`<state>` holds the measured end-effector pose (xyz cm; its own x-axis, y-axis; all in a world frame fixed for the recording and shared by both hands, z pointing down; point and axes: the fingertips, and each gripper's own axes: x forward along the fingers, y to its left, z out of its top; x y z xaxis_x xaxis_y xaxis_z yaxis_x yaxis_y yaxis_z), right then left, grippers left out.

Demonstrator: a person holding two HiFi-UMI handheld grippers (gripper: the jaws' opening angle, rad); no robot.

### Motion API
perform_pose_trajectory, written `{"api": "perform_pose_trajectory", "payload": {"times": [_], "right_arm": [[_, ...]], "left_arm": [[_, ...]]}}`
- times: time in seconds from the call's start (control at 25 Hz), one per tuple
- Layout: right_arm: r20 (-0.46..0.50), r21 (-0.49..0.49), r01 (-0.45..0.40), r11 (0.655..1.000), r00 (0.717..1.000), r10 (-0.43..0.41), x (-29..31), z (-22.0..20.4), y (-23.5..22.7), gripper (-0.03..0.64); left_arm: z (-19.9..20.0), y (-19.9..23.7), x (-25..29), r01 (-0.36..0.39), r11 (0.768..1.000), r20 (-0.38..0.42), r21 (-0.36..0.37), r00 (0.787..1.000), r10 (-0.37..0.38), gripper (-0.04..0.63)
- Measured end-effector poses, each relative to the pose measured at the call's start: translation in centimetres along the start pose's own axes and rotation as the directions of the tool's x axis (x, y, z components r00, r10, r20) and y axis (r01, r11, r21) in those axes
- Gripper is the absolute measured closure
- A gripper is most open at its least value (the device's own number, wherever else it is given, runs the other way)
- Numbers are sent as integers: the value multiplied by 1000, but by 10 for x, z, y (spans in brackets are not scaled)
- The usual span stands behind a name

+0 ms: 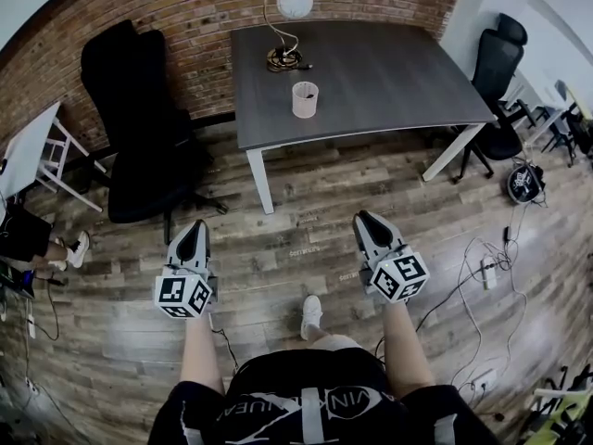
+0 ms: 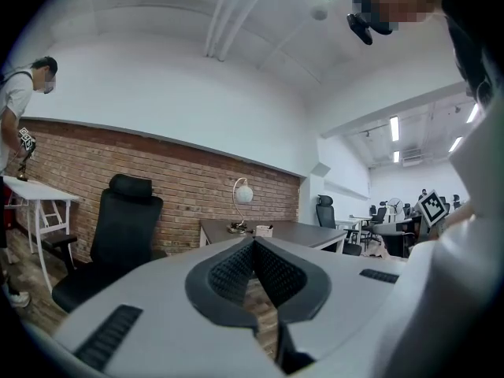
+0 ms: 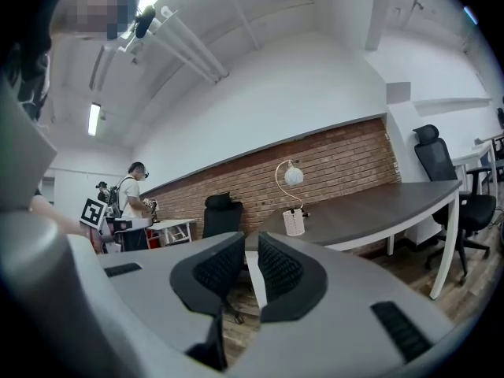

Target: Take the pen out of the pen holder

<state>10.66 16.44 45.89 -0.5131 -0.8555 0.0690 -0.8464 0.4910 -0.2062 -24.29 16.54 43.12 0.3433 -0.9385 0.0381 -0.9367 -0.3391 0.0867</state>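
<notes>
A white mesh pen holder stands on the grey table, far ahead of both grippers; no pen shows in it at this distance. In the left gripper view the pen holder is a small shape just above the jaw tips, and in the right gripper view the pen holder stands beside the lamp. My left gripper and right gripper are held level over the wooden floor, well short of the table. Both are shut with nothing between the jaws, as the left gripper and right gripper show in their own views.
A curved desk lamp stands behind the holder. A black office chair sits left of the table, another chair at its right. Cables and a power strip lie on the floor at right. A person stands by a white table.
</notes>
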Motion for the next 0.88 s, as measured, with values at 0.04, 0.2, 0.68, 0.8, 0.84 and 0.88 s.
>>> {"api": "perform_pose_trajectory", "payload": {"times": [0.04,0.2,0.68,0.8,0.84,0.88], "right_arm": [[-3,1,-2,1000,1000,2,4,1,-5,576],[-16,6,-5,1000,1000,5,21,3,-27,555],[-39,38,-35,999,999,37,63,5,-83,479],[-45,38,-52,998,998,53,69,7,-93,470],[-48,39,-54,998,997,56,71,7,-95,468],[-50,40,-56,998,997,58,73,6,-97,465]], "left_arm": [[-1,-1,6,0,1000,-4,1,1000,0,582],[-1,-2,33,-3,1000,-14,8,1000,3,582],[-3,-4,91,-53,999,-12,-3,999,53,582],[0,-9,102,-59,998,-1,-1,998,59,582],[0,-10,105,-58,998,-2,0,998,58,582],[-1,-11,107,-57,998,-5,-1,998,57,581]]}}
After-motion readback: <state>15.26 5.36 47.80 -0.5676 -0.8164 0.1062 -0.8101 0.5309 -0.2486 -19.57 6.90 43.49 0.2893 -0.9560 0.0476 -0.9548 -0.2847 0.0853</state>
